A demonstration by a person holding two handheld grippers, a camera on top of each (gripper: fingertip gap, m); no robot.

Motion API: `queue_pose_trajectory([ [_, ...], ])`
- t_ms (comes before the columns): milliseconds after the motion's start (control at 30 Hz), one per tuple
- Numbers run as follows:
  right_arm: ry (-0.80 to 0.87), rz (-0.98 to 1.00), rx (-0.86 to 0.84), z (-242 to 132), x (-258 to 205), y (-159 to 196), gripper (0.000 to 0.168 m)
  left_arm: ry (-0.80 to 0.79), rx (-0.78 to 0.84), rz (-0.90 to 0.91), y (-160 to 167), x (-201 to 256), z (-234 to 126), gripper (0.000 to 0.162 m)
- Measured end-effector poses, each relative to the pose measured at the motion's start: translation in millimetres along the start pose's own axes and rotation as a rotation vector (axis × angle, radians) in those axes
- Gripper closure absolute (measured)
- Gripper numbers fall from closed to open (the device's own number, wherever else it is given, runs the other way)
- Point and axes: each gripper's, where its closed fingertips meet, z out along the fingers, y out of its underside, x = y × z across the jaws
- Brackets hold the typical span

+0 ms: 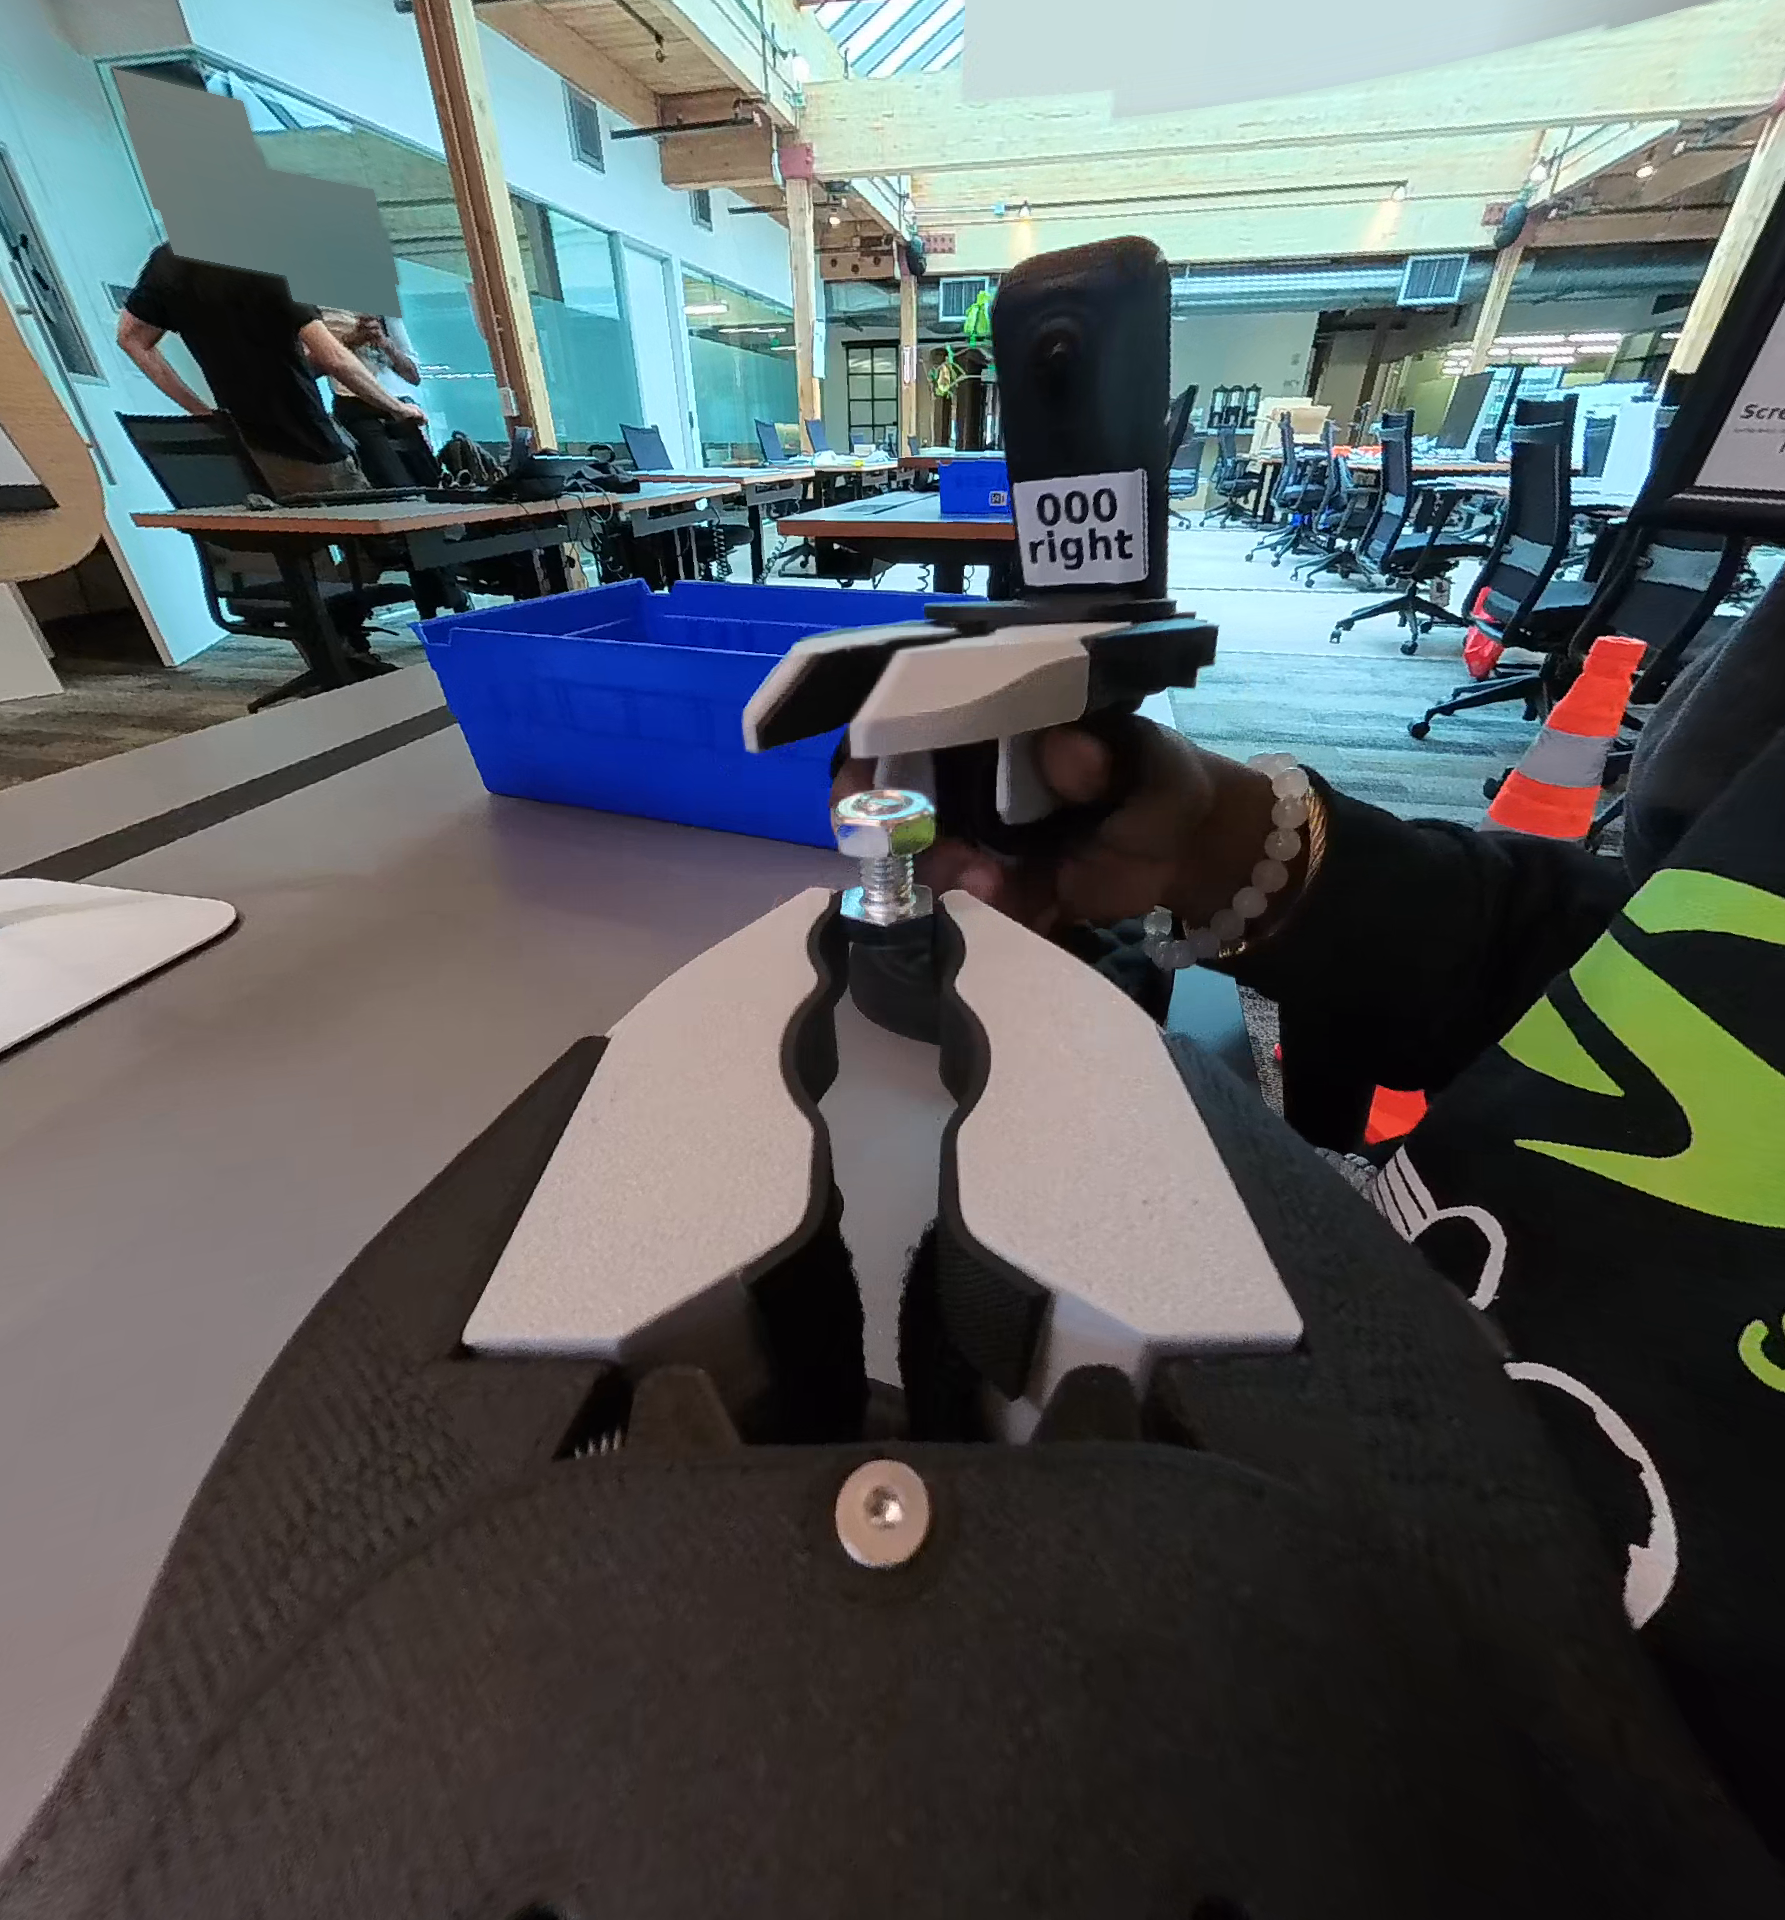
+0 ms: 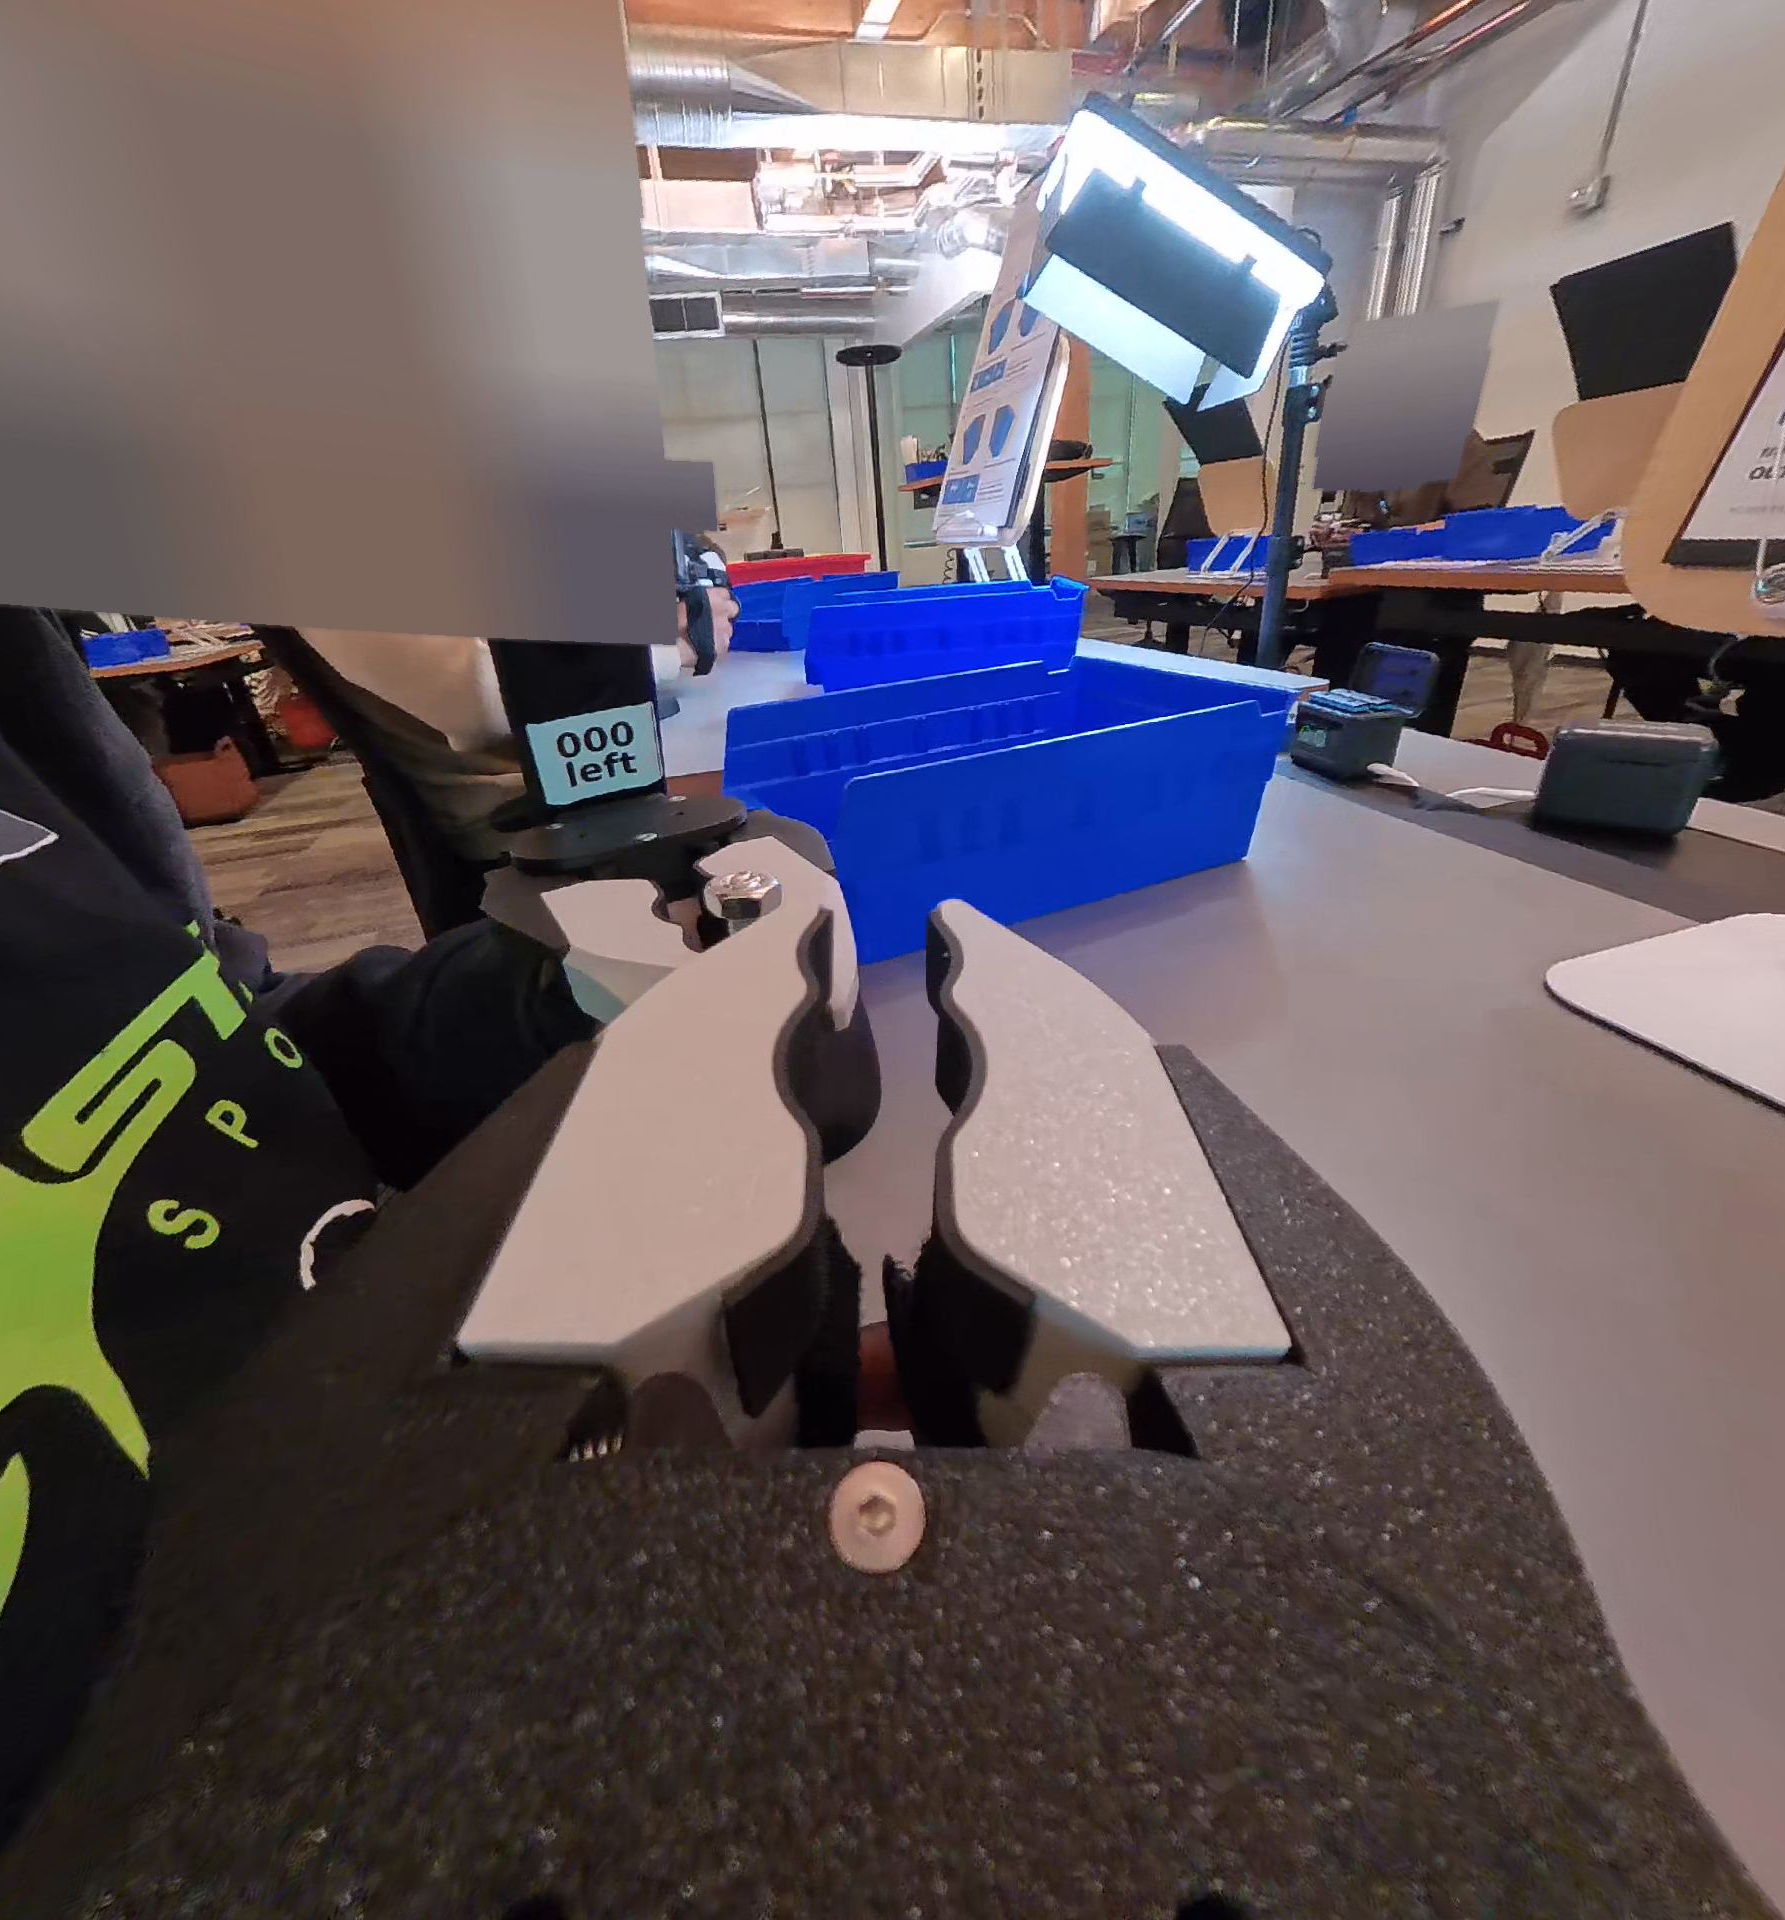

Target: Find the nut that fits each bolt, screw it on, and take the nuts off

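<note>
My left gripper [image 1: 884, 920] is shut on a silver hex nut [image 1: 886, 908] at its fingertips. A silver bolt [image 1: 885, 831] stands upright in the nut, head up, with a short stretch of thread showing between head and nut. My right gripper [image 1: 815, 717] hovers just above and behind the bolt head, level, pointing left. In the right wrist view the right gripper [image 2: 883, 930] has a narrow gap between its fingers and holds nothing. There the left gripper [image 2: 732, 914] lies to the left with the bolt head [image 2: 742, 891] between its tips.
A blue bin [image 1: 639, 707] stands on the grey table [image 1: 348, 987] behind the grippers; it also shows in the right wrist view [image 2: 1023, 821]. A white stand base [image 1: 67, 956] lies at the table's side. An orange cone [image 1: 1568, 748] stands on the floor. The tips of both grippers are at nearly the same place.
</note>
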Motion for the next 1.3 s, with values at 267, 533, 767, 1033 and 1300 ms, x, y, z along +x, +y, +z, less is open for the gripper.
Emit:
queue_pose_trajectory([
  [267,-0.07,0.014,-0.003,14,-15,2,0.134,-0.004,-0.005,0.001,1,0,1,0.147],
  [533,-0.106,0.008,-0.035,37,-24,9,0.131,-0.003,-0.007,0.008,1,0,1,0.147],
  [767,-0.091,0.009,-0.017,22,-18,6,0.133,-0.004,0.001,-0.001,0,0,0,0.147],
  [1033,-0.028,-0.015,0.003,-1,-4,-1,0.159,0.004,-0.007,0.005,1,1,1,0.147],
  [1300,-0.127,-0.007,-0.01,19,-25,1,0.128,0.003,-0.012,0.006,2,1,1,0.147],
])
